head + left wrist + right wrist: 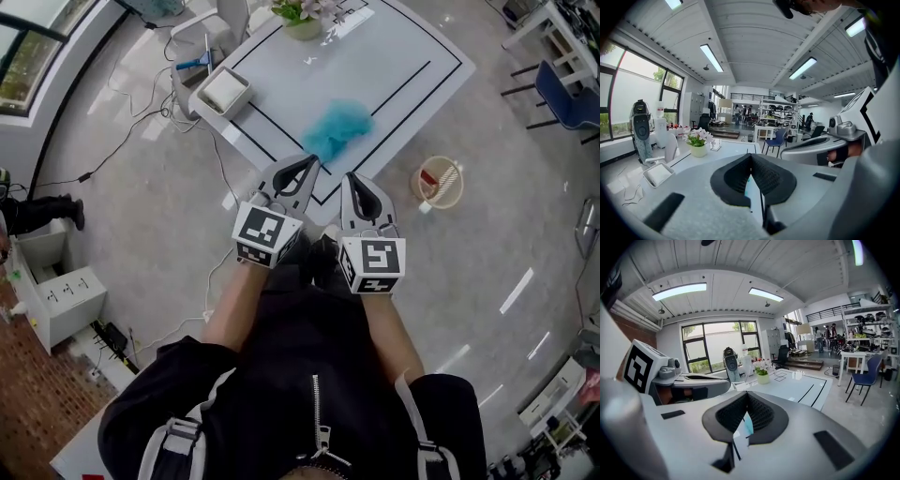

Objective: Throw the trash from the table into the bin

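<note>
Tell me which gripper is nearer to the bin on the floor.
Right. In the head view the right gripper is left of the bin, apart from it; the left gripper is farther left, beyond the right one.

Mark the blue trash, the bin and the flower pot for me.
blue trash [337, 127], head view, middle of the crumpled heap.
bin [458, 187], head view, its right rim.
flower pot [699, 150], left gripper view, front of the pot.
</note>
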`<state>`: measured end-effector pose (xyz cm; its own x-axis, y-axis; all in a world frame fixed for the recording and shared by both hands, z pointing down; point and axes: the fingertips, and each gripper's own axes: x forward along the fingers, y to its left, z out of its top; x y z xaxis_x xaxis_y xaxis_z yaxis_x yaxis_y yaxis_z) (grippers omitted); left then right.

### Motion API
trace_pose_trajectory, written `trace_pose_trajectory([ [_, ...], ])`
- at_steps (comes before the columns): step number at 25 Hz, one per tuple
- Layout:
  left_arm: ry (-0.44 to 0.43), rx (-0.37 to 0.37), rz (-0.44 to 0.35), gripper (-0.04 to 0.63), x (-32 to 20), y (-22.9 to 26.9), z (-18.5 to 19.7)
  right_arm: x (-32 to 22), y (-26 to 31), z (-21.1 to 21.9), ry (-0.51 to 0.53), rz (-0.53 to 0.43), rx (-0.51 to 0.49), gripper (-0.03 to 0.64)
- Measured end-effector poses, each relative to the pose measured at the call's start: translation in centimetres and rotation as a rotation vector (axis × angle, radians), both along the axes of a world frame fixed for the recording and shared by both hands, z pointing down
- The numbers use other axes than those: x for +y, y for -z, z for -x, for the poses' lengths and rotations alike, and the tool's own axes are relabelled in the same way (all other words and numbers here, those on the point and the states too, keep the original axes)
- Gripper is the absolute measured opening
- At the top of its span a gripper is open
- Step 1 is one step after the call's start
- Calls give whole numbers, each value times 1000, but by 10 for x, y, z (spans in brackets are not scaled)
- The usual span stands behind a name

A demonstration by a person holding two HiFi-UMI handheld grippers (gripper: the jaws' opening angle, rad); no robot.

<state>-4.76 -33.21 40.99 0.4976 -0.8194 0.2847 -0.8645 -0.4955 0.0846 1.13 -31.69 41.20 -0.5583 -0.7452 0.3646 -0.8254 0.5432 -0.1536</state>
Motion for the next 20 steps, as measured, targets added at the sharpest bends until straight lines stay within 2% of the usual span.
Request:
trace_pose_trajectory([
  [13, -17, 22, 30, 8, -38, -22, 12, -40, -18, 10, -24, 11, 27, 11],
  [20, -5, 46, 62, 8, -52, -51, 26, -59, -59, 20, 14, 52, 76, 11],
])
